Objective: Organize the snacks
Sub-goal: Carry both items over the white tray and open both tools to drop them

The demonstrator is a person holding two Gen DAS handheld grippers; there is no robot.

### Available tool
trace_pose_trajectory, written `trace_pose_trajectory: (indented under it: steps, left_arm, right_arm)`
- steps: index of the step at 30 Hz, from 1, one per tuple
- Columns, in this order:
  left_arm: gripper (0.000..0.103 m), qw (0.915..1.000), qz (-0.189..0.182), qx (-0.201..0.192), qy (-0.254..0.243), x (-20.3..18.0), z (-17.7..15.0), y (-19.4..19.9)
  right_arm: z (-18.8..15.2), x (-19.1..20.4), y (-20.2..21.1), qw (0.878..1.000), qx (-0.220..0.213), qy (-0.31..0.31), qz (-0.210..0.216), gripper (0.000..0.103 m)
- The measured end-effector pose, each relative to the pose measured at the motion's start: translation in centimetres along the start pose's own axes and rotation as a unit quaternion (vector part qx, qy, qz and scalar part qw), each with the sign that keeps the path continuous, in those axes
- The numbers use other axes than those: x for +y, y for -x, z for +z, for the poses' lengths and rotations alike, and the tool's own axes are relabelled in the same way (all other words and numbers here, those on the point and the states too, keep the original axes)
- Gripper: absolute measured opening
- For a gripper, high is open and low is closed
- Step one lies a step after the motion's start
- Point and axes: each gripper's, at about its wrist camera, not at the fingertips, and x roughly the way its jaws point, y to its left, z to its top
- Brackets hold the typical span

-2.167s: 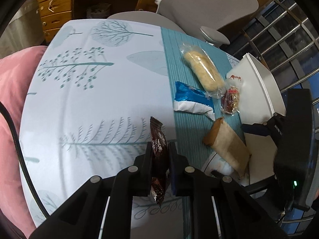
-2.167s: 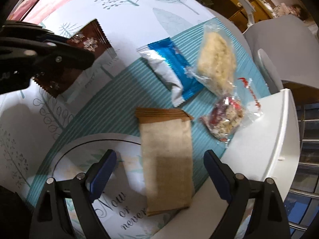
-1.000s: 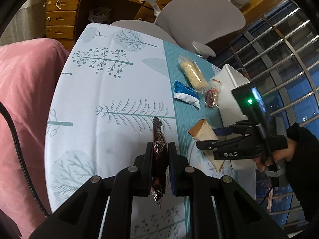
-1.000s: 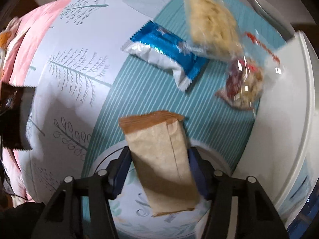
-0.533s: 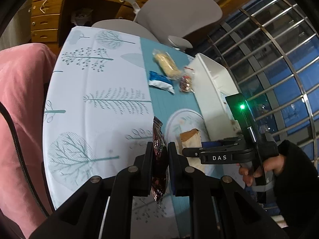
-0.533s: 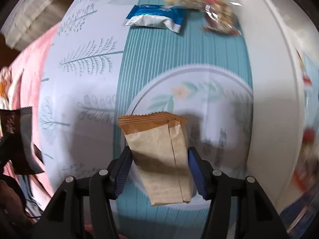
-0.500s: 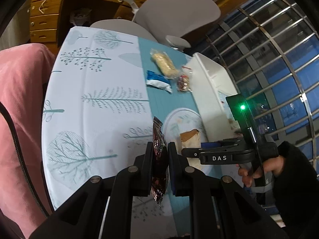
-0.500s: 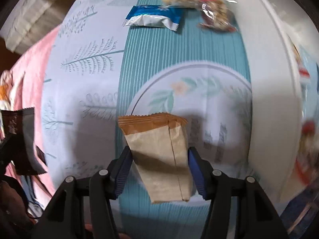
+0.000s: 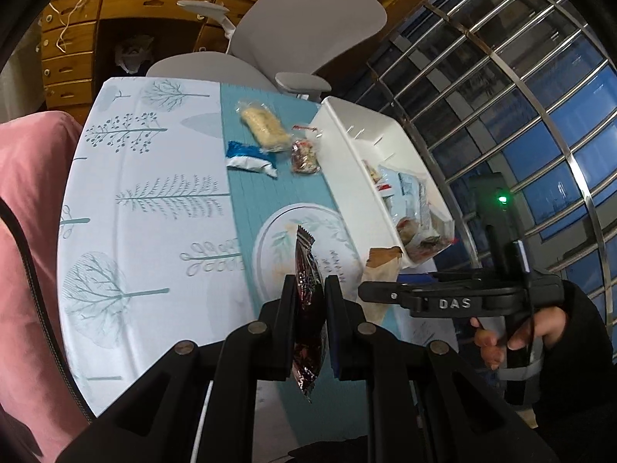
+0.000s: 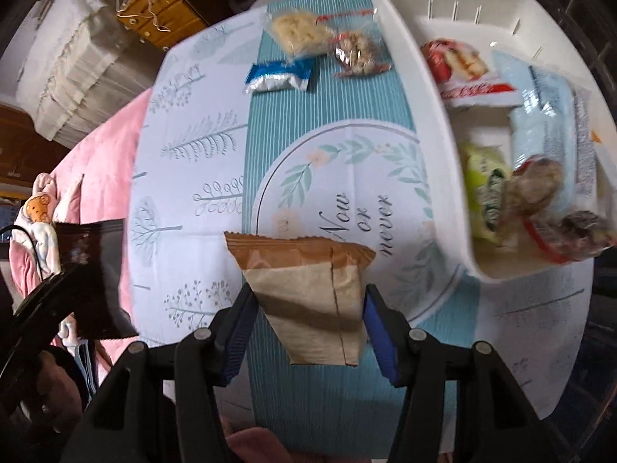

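Note:
My left gripper (image 9: 310,301) is shut on a dark brown snack packet (image 9: 306,297), held edge-up above the table. My right gripper (image 10: 306,312) is shut on a tan paper snack packet (image 10: 308,289), lifted over the round leaf print of the runner; that packet (image 9: 380,266) shows in the left wrist view beside the white bin (image 9: 370,169). The white bin (image 10: 432,88) holds several wrapped snacks. Still on the teal runner lie a blue-and-white packet (image 9: 250,158), a pale puffed bar in clear wrap (image 9: 264,127) and a small clear bag with red bits (image 9: 304,154).
The table wears a white cloth with tree prints (image 9: 154,200). A grey office chair (image 9: 308,27) and a wooden drawer unit (image 9: 77,46) stand beyond the far edge. Pink fabric (image 9: 27,200) lies along the left side. A window grille (image 9: 520,96) is behind the bin.
Both grippers have risen and drawn back with their packets, so more of the table and the bin's inside shows. The right gripper has rolled and now hangs near the bin's near end.

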Motion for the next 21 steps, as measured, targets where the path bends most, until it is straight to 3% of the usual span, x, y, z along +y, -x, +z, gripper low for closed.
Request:
trace_pose_trajectory:
  steps: [14, 21]
  left_arm:
    - [0.012, 0.9986, 0.009, -0.052, 0.004, -9.8, 0.9, -2.4]
    - [0.012, 0.9975, 0.007, -0.069, -0.016, -14.7, 2.7, -5.3]
  right_arm:
    - [0.1, -4.7, 9.8, 0.994, -0.072, 0.078, 0.034, 0.055]
    - [1.0, -9.1, 12.5, 0.993, -0.081, 0.077, 0.032, 0.055]
